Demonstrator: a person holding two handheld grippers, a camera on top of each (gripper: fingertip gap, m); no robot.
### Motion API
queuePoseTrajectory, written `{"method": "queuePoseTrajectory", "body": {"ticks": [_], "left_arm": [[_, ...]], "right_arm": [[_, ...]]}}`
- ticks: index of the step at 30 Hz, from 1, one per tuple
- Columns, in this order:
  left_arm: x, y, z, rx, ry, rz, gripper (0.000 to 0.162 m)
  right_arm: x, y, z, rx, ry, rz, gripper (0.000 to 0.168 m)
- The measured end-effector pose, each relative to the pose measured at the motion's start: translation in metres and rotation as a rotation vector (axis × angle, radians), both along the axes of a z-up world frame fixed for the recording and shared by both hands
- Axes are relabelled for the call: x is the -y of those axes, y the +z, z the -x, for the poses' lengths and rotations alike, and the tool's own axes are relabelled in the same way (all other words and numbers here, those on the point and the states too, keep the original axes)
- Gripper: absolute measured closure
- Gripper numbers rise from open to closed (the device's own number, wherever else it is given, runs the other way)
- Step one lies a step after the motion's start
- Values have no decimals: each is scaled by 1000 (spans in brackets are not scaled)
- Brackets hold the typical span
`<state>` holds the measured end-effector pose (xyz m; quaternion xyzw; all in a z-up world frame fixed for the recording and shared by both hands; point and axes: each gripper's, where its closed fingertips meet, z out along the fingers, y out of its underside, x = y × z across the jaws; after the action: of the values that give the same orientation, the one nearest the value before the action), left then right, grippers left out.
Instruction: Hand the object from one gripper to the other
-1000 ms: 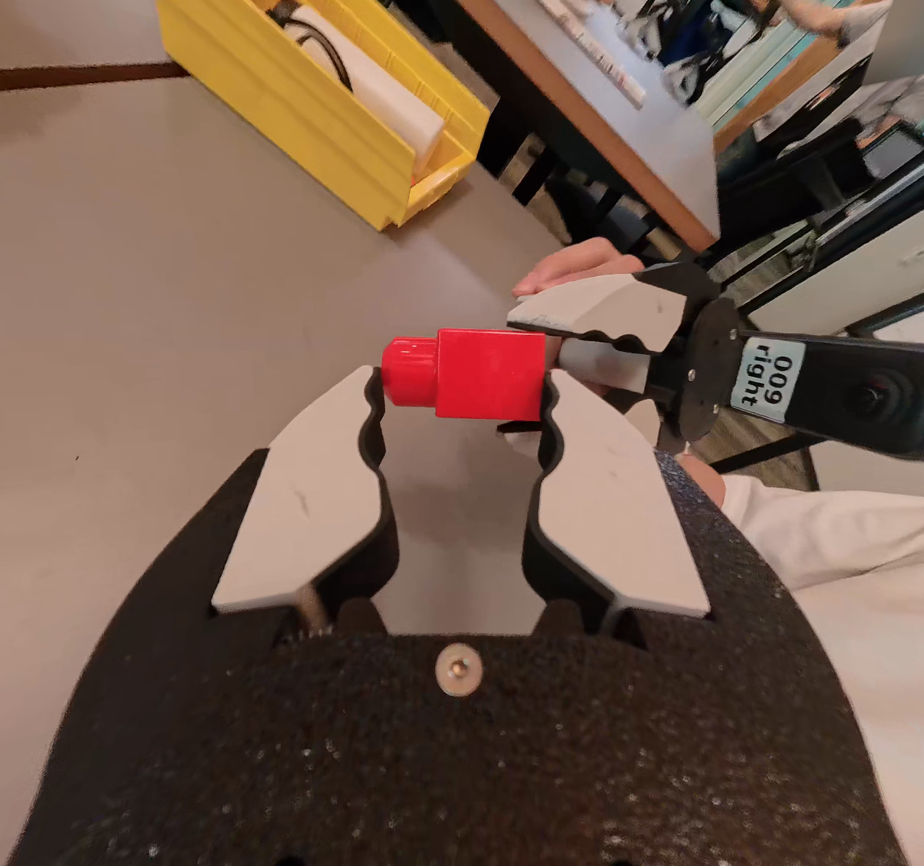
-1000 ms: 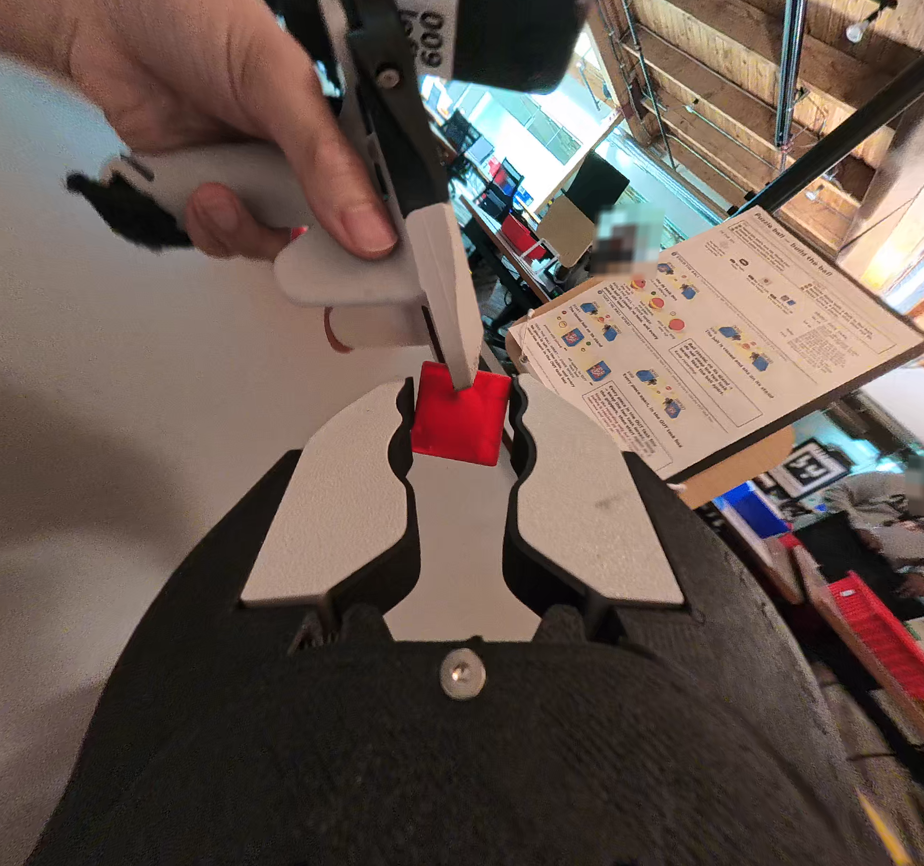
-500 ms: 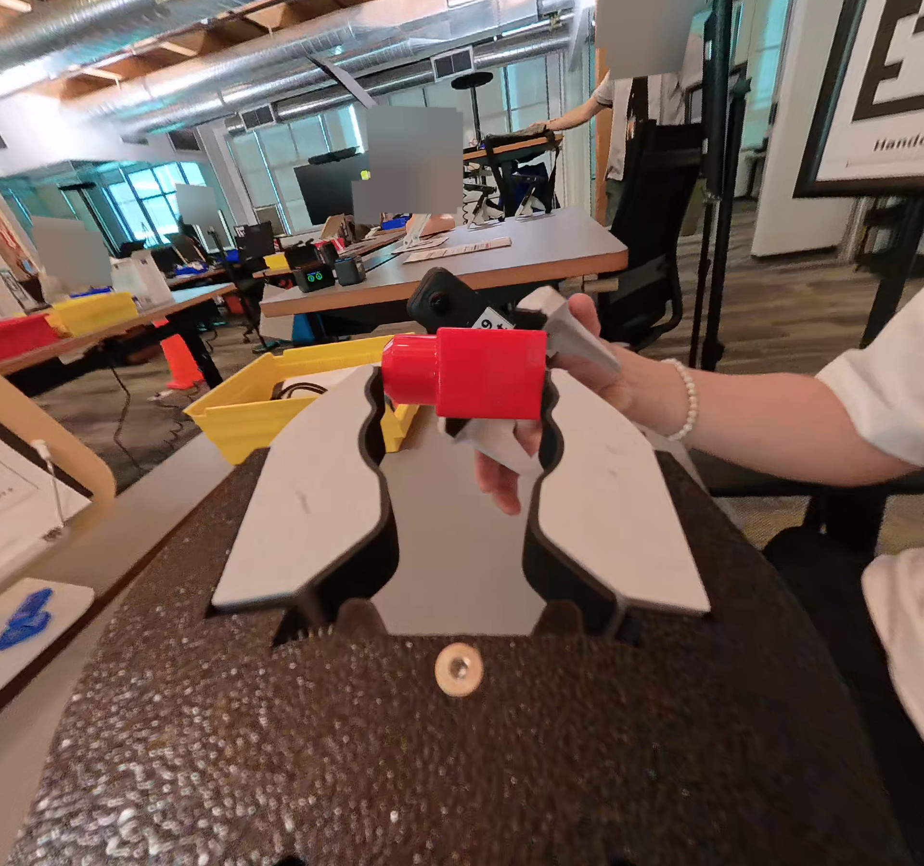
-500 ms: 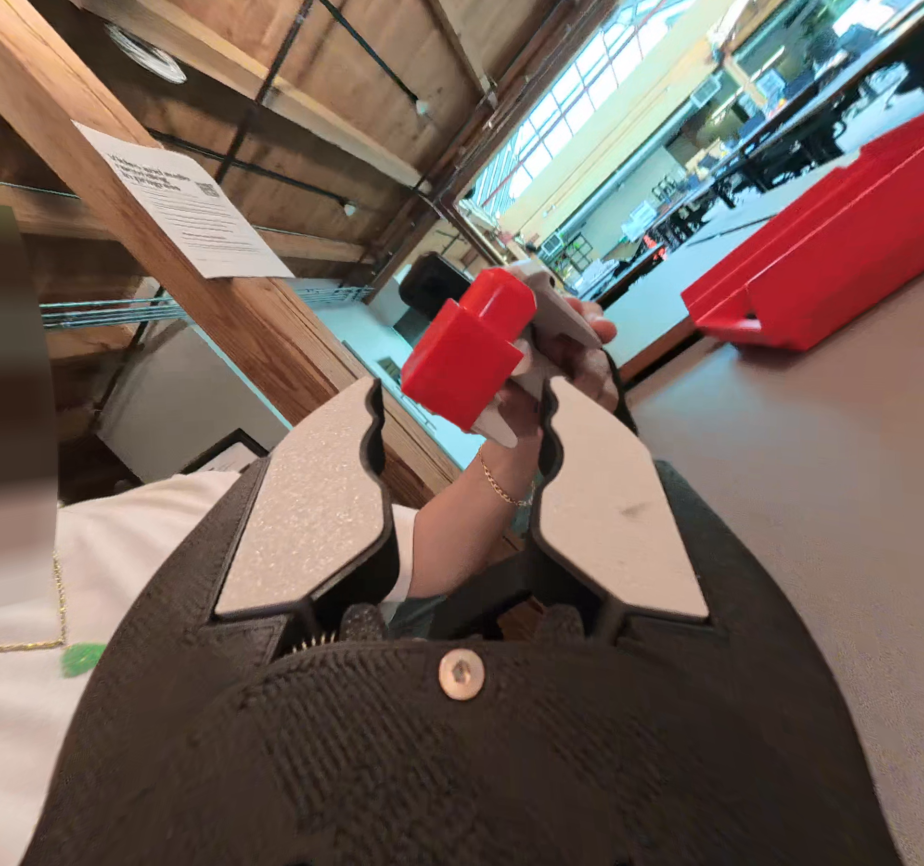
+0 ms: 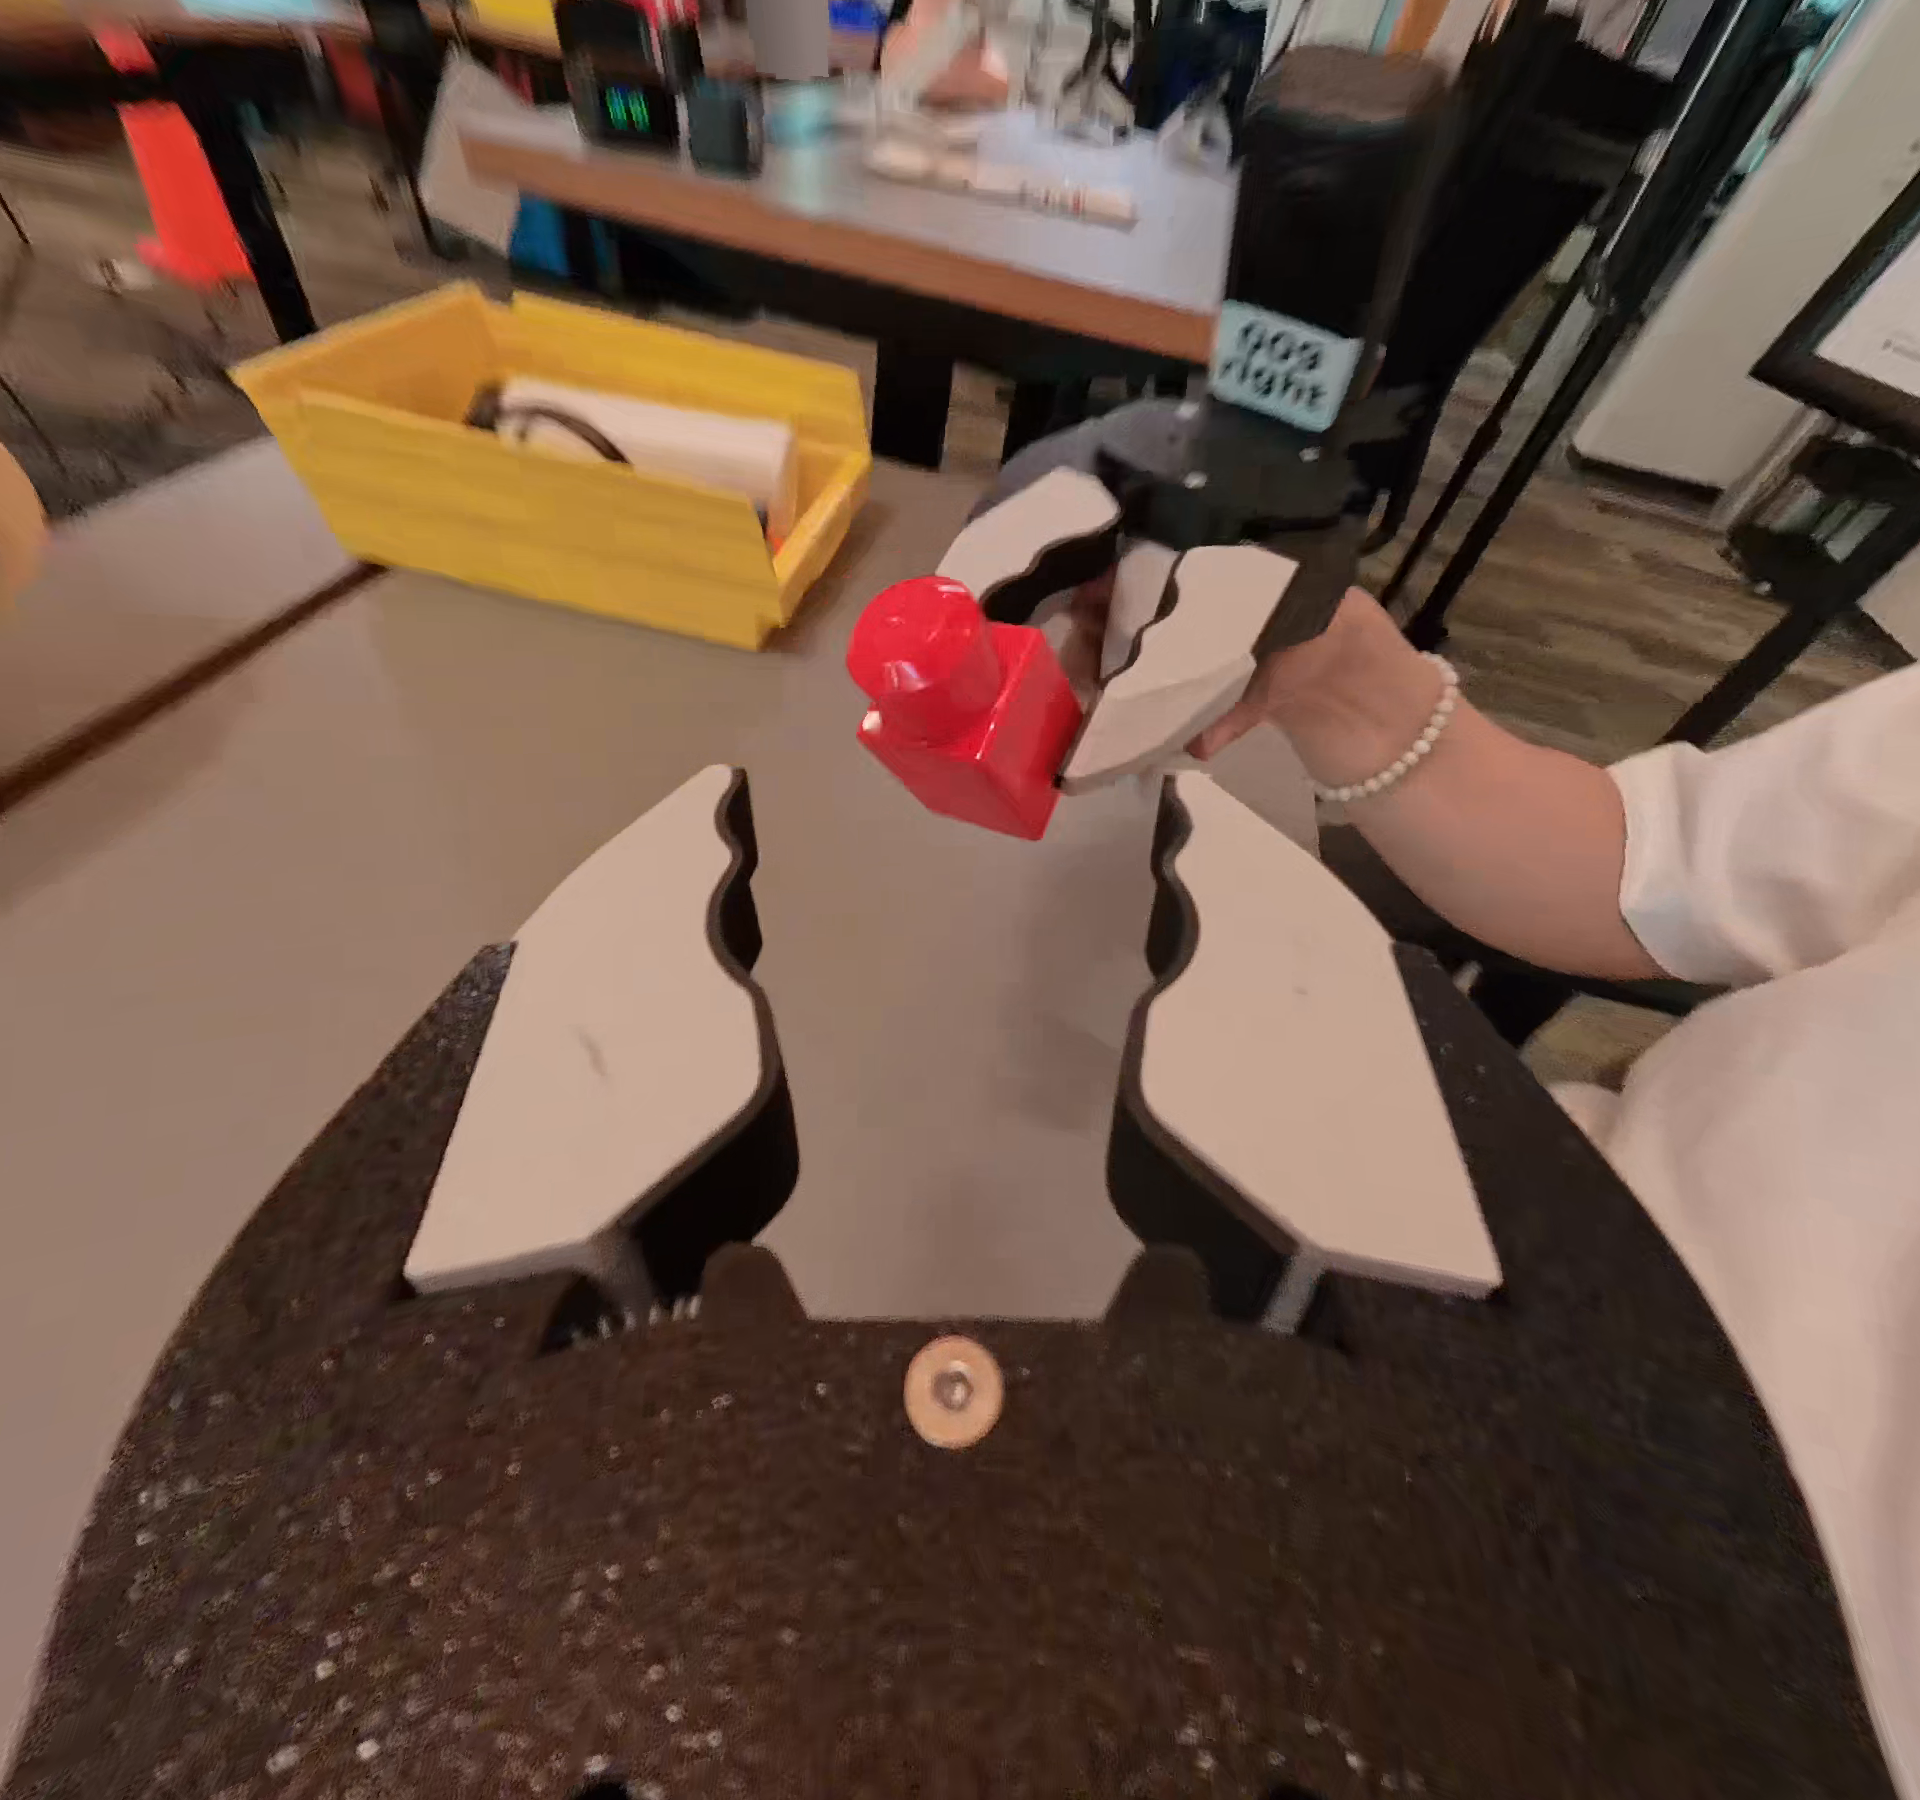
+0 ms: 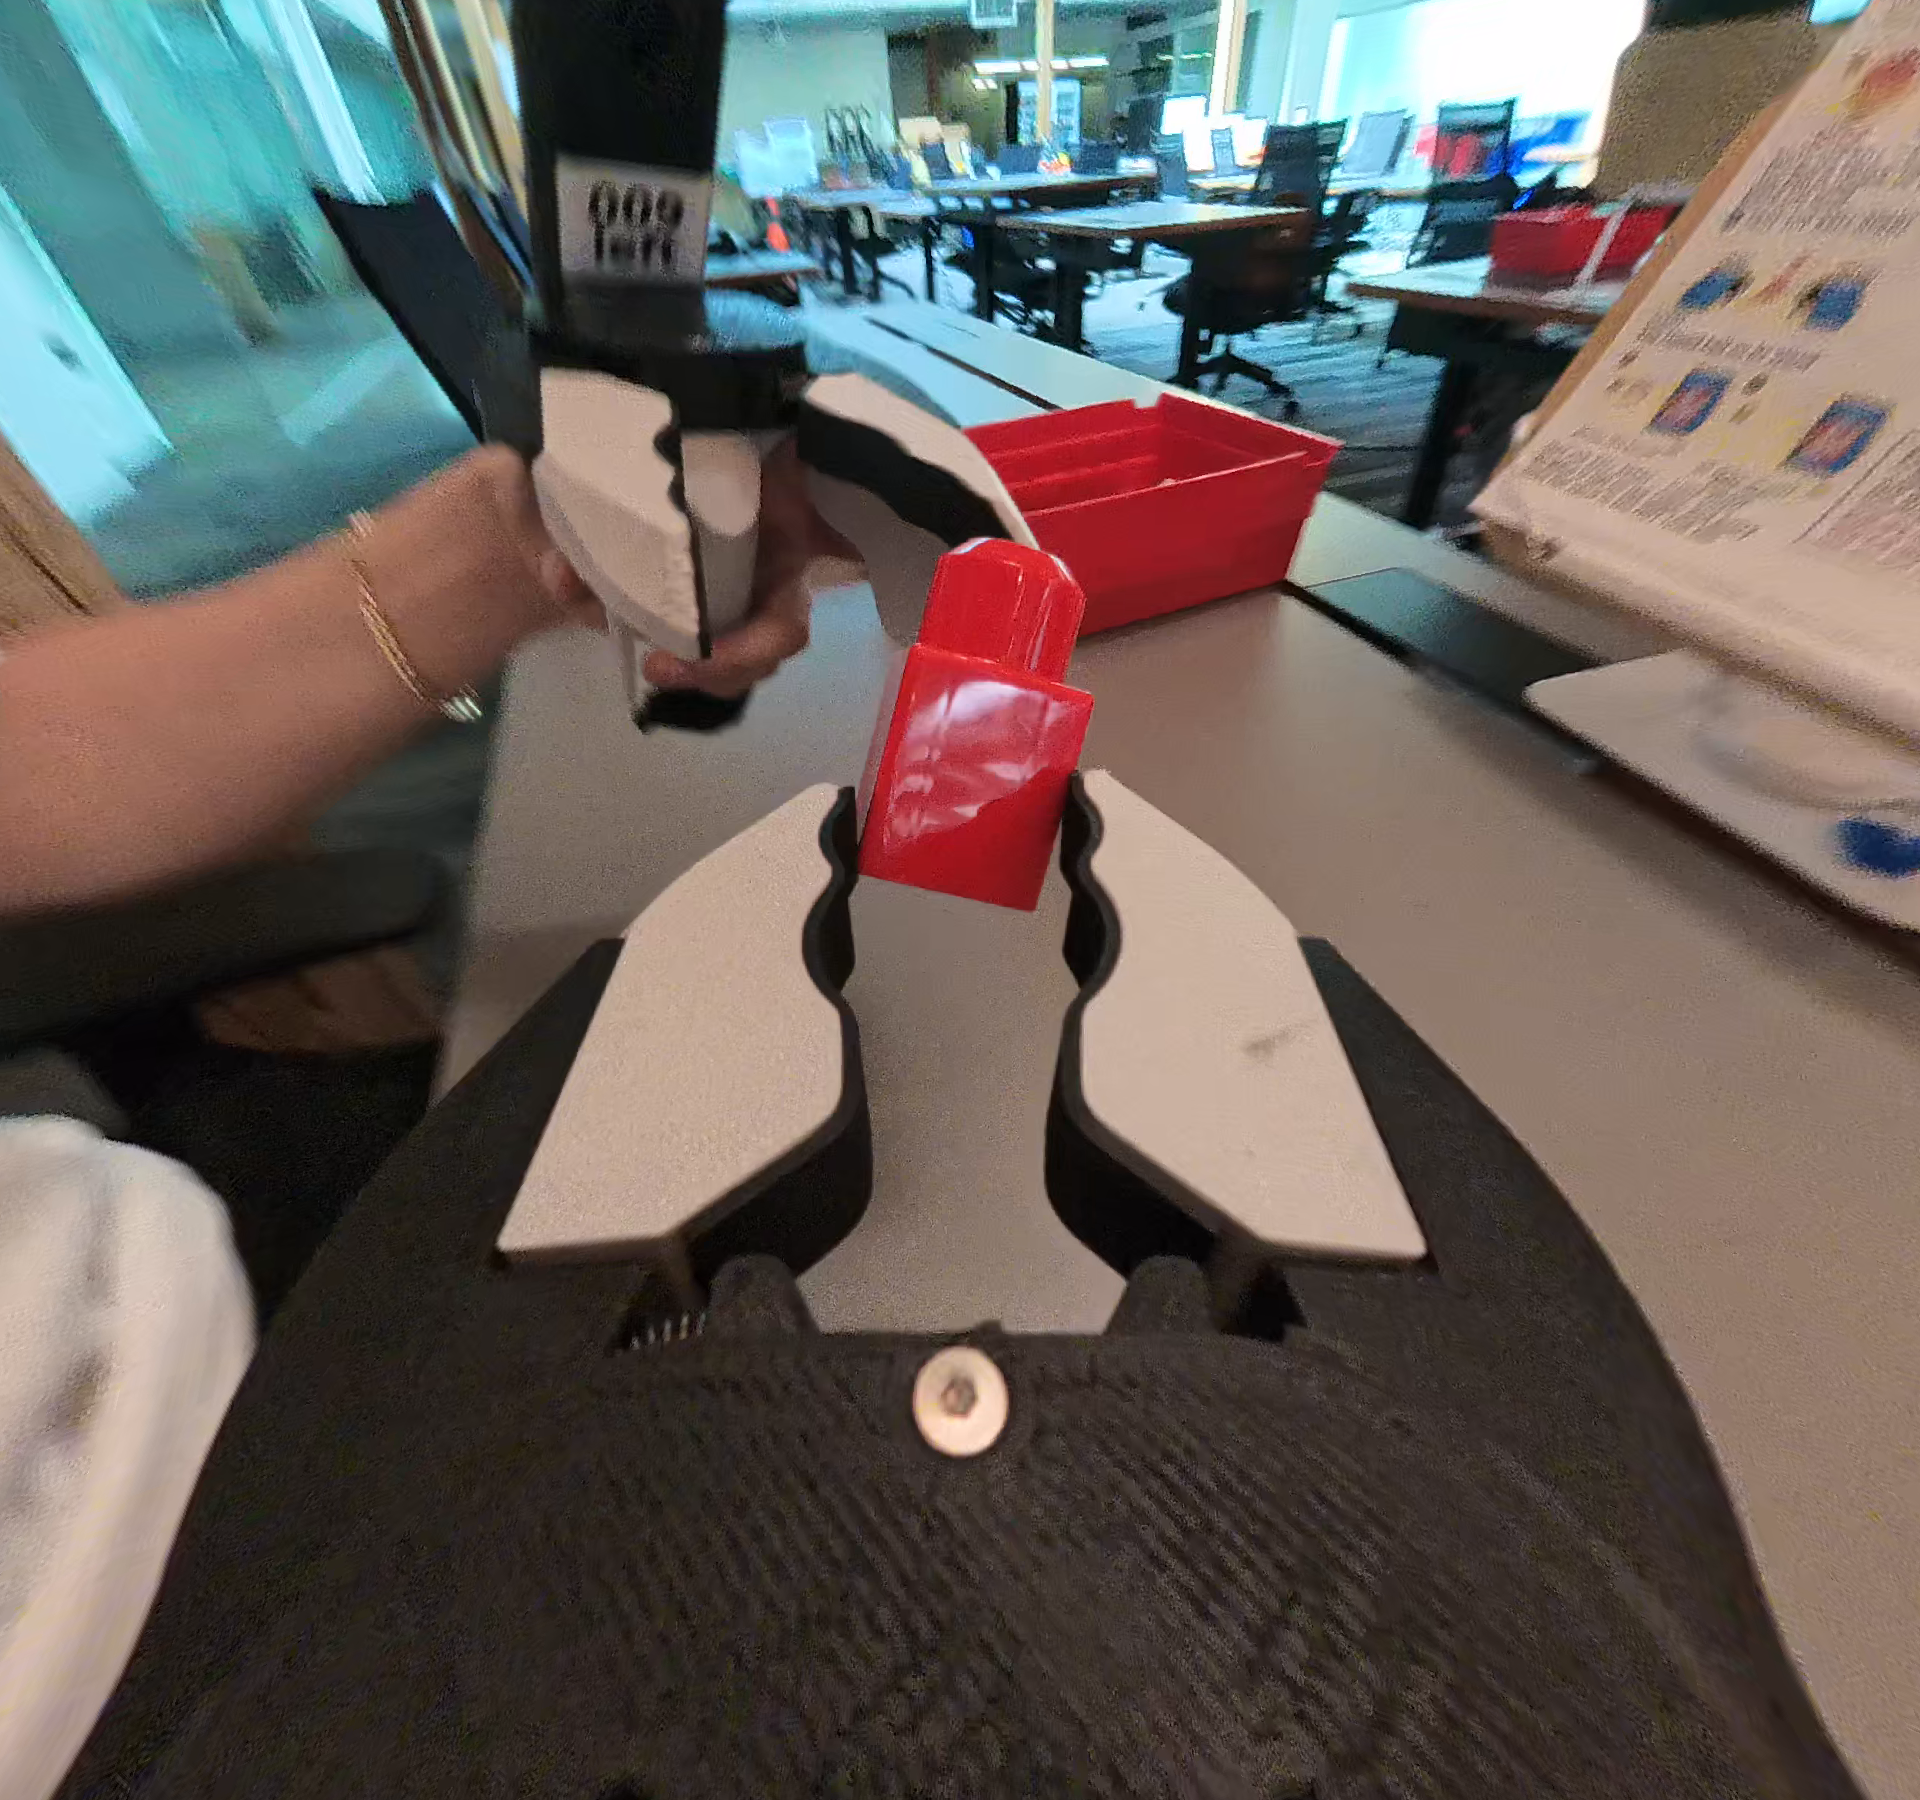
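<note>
The red block [image 6: 971, 774], a cube with a round stud, sits tilted between the fingertips of my right gripper [image 6: 961, 794], which is shut on its cube part. In the left wrist view the red block [image 5: 961, 701] hangs above the grey table [image 5: 312, 867], with the right gripper [image 5: 1013, 680] clamped on it. My left gripper [image 5: 951, 789] is open and empty, just short of the block and not touching it. It also shows in the right wrist view [image 6: 852, 597], held in a hand, jaws spread, beyond and left of the block.
A yellow bin [image 5: 540, 524] holding a white object stands at the table's far edge. A red bin [image 6: 1153, 493] stands behind the block. A printed sheet on a board [image 6: 1766, 379] leans at the right. The person's forearms [image 5: 1475, 815] reach in from the sides. Tip to tip, the grippers are about 4 centimetres apart.
Half a second ago the left gripper held the block and the right one was open. Now the right gripper is shut on it, and the left has opened and drawn back.
</note>
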<state>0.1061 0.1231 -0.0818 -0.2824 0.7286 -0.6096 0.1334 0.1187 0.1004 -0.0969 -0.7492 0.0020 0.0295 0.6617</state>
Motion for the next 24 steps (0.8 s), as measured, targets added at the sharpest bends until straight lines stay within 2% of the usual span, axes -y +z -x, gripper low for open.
{"method": "queuePoseTrajectory", "body": {"ticks": [3,5,7,9,12,16,20,24], "left_arm": [[2,-6,-7,-104,15,-54,96],[5,-4,-9,-125,-6,-45,111],[7,-8,-7,-137,-46,-71,134],[5,-19,-7,-162,-59,-119,134],[4,-18,-7,-170,-66,-72,134],[0,-2,-11,-97,-40,77,135],[-8,22,-19,-54,40,337,135],[-11,30,-20,-95,55,598,135]], "right_arm": [[-2,-4,7,204,-17,61,130],[-5,-7,11,311,-26,93,130],[-7,-15,11,365,-31,126,130],[-7,-23,10,347,-15,160,131],[-8,-22,11,312,-1,128,131],[-7,-5,6,212,-36,10,133],[-4,7,-6,124,-87,-94,109],[-2,24,-9,108,-122,-231,108]]}}
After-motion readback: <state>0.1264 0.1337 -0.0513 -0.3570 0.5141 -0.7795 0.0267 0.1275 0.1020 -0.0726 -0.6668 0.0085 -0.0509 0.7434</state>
